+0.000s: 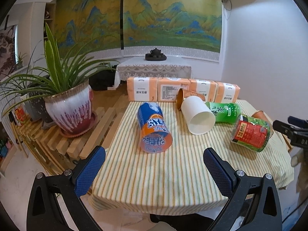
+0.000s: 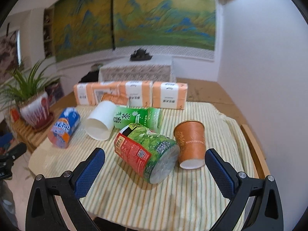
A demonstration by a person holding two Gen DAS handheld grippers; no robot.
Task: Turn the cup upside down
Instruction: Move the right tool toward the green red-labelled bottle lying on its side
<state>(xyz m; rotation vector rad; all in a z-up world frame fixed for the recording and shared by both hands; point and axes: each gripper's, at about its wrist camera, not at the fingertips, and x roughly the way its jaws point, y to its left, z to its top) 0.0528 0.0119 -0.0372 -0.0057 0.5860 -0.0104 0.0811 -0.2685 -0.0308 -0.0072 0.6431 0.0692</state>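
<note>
Several cups lie on a striped tablecloth. A blue and orange cup lies on its side ahead of my open left gripper. A white cup, a green tea cup and a red and green cup lie on their sides to the right. In the right wrist view my open right gripper hovers near the red and green cup. An orange cup rests beside it, its wide mouth up and leaning toward me. Another orange cup lies at the back.
Orange tissue packs line the table's far edge. A potted plant stands on a slatted wooden rack to the left. The right gripper's black body shows at the right edge of the left wrist view.
</note>
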